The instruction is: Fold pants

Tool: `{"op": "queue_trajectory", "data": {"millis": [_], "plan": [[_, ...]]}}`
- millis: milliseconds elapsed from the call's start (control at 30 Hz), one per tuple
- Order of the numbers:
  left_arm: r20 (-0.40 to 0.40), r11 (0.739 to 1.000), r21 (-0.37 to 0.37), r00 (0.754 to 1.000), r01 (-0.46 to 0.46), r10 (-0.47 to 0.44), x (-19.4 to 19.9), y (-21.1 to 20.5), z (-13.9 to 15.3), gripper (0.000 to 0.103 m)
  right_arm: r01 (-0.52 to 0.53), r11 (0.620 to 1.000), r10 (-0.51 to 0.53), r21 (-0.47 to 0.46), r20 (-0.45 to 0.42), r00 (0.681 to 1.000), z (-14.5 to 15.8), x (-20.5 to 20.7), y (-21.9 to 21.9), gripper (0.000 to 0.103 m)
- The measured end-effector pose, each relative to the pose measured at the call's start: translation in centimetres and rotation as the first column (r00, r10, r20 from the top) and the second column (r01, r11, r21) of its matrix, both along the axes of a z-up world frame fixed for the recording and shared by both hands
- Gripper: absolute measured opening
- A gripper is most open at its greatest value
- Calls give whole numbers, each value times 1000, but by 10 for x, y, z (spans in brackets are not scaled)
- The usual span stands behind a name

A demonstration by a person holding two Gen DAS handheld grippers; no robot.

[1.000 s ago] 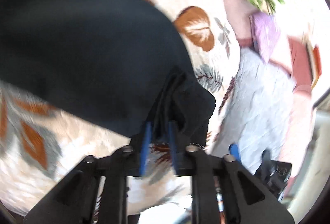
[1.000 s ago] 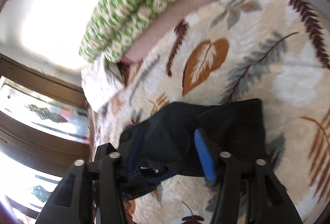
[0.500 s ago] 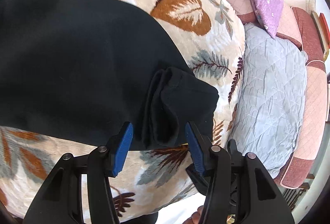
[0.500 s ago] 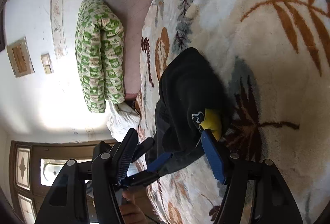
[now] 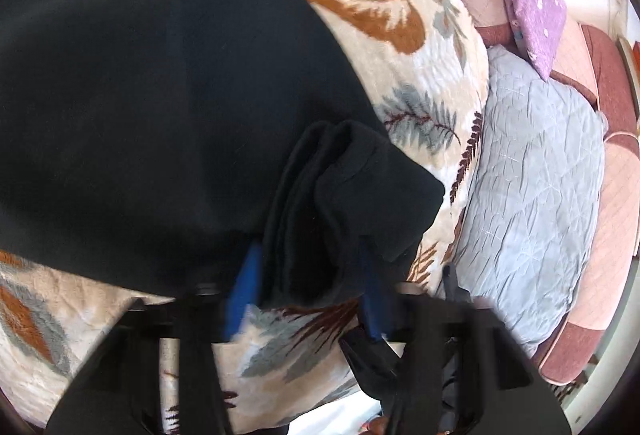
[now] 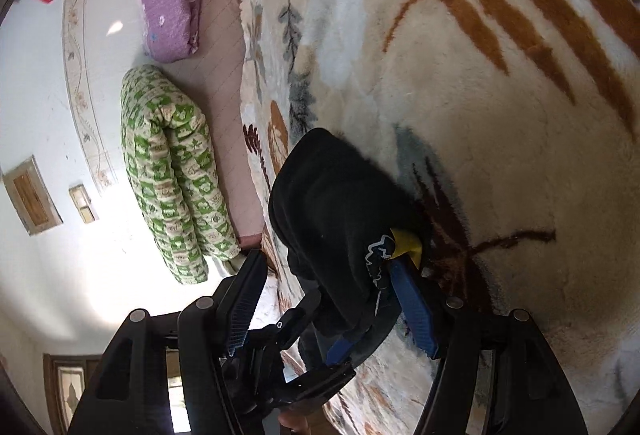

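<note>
Black pants lie spread on a cream blanket with a leaf pattern. Their near corner is bunched into a thick fold. My left gripper is closing, and its blue pads press that fold from both sides. In the right wrist view the same bunch shows a yellow tag and a white logo. My right gripper stands open around it, the right pad beside the tag and the left finger apart from the cloth. The left gripper shows below, holding the cloth.
A grey quilted pillow and a purple cushion lie to the right of the blanket on a pink mattress. In the right wrist view a green patterned bolster lies by the white wall, beyond the blanket's edge.
The left jaws, open around the fold half a second ago, have closed in on it. The right gripper has rolled over and sunk toward the blanket, then held still.
</note>
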State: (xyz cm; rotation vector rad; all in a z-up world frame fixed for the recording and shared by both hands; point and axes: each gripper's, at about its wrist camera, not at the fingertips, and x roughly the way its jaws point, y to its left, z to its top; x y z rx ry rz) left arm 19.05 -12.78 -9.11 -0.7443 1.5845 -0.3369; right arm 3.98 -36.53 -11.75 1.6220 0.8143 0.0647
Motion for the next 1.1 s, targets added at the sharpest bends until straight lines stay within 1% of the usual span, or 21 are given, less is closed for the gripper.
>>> {"op": "queue_trajectory", "data": {"millis": [67,100,133,167,200,267,333,367,467,567,600,633,700,800,867,900,933,967,1033,1067,1100], "plan": [[39,999,47,999,23,-25,-1,-4,6,15,20,1000,-20,12,-2,1000,-4,1,-2,66],[51,998,59,998,17,-20,-1,-4,8,12,22,1000,-22,11,-2,1000,-6,2,-3,59],[69,998,63,998,8,-13,-2,-3,11,12,21,1000,-21,7,-3,1000,-8,4,-3,46],[80,998,61,997,7,-12,-3,-2,15,11,21,1000,-21,11,-1,1000,-11,5,-4,37],[92,998,59,996,8,-13,-3,-1,18,11,19,1000,-19,17,6,1000,-13,5,-6,14],[125,995,100,991,29,-41,-4,-3,23,11,15,999,-17,37,50,999,-17,2,-10,10],[122,986,154,989,60,-80,-8,-9,19,11,4,1000,-3,-9,96,995,-10,-1,-13,8],[112,982,174,989,72,-92,-10,-11,15,11,-4,999,8,-46,102,995,-8,-2,-14,8],[96,984,169,992,59,-76,-11,-10,-3,12,-23,995,29,-94,63,998,-17,-7,-11,7],[96,989,131,992,63,-76,-9,-5,2,12,-41,991,48,-127,57,997,-21,-4,-11,6],[102,990,123,991,73,-86,-9,-3,4,12,-58,989,65,-133,52,997,-18,-2,-11,9],[114,990,114,989,83,-96,-10,1,6,12,-66,989,74,-129,51,996,-14,-3,-12,15],[139,991,94,985,94,-106,-14,4,11,12,-89,988,96,-130,52,994,-1,-9,-16,15],[163,989,57,976,139,-146,-24,11,20,12,-72,982,98,-177,139,986,32,-21,-25,16],[187,990,26,972,140,-143,-26,20,29,12,-56,968,107,-243,200,974,57,-21,-33,31],[200,990,19,970,139,-140,-26,22,34,12,-60,960,122,-275,215,969,66,-17,-37,43],[218,992,22,968,126,-128,-23,24,40,15,-70,949,142,-308,217,966,72,-11,-40,50],[243,994,37,963,107,-113,-19,28,47,17,-91,937,166,-336,203,965,74,-2,-43,50],[280,993,70,954,91,-107,-11,37,59,33,-140,917,216,-373,171,961,73,16,-44,50],[289,993,74,951,89,-107,-9,41,62,39,-174,904,247,-391,143,958,69,27,-43,50],[286,994,66,953,88,-104,-6,44,63,50,-201,895,268,-398,120,956,65,35,-41,50]]}}
